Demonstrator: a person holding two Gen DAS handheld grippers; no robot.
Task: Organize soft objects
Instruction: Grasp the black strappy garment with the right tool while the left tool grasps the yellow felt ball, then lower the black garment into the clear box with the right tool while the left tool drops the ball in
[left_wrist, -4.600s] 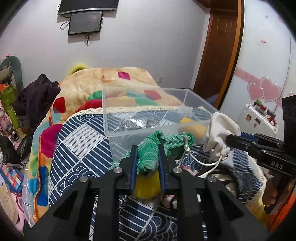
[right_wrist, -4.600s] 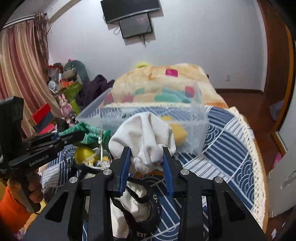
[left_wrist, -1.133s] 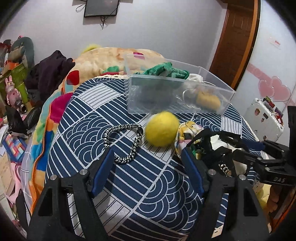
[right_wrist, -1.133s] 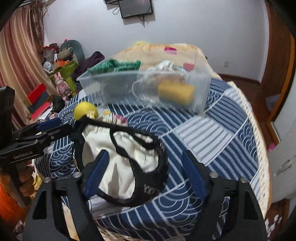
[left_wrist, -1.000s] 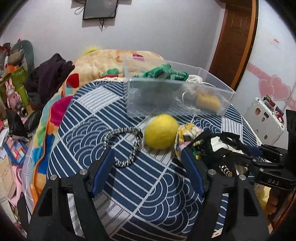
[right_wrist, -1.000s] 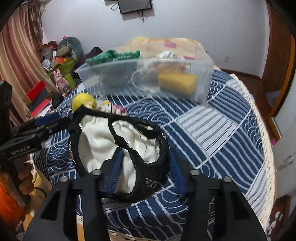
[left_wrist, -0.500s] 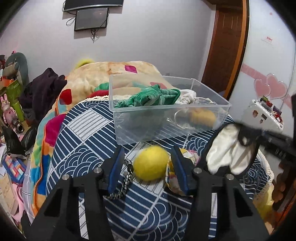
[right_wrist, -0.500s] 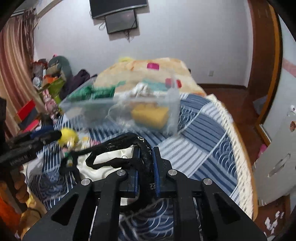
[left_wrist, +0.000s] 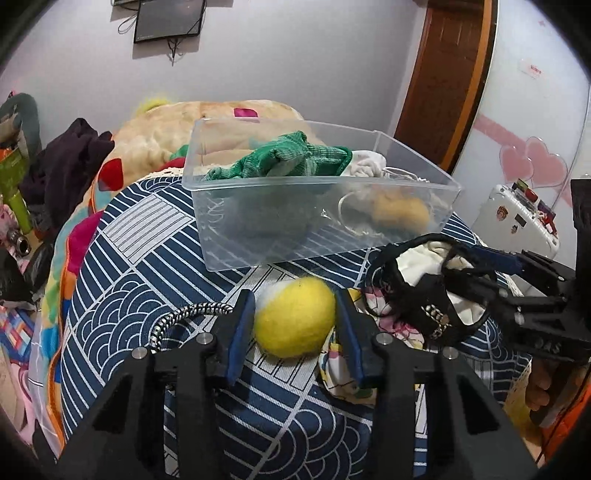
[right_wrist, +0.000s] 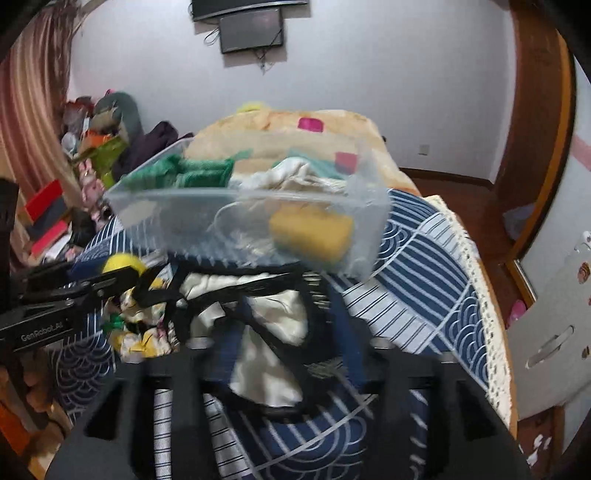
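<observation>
Left gripper (left_wrist: 295, 325): jaws about half open and closing, the yellow ball (left_wrist: 295, 318) between the blue pads; contact looked near on both sides, but firm pressure could not be confirmed. Right gripper (right_wrist: 291, 332): jaws opening around the black-trimmed cream garment (right_wrist: 266, 325); motion blur hid whether the pads still pinched it, though in the left view the cloth (left_wrist: 428, 284) hung draped over the right fingers (left_wrist: 491, 258). Beside the ball lay a braided cord (left_wrist: 184, 314) and a patterned cloth (left_wrist: 343, 369) on the blue quilt (left_wrist: 140, 266). Beyond stood the clear bin (left_wrist: 321, 218), already holding a green knit (left_wrist: 291, 162), white fabric and a yellow sponge (right_wrist: 310, 232). Likely hazards: the round, fuzzy ball might squirt forward if the pads met it off-centre, and roll off the domed quilt; the garment's straps might snag on the opening right fingers, dragging it out short of the bin; either lift might pull the patterned cloth along.
</observation>
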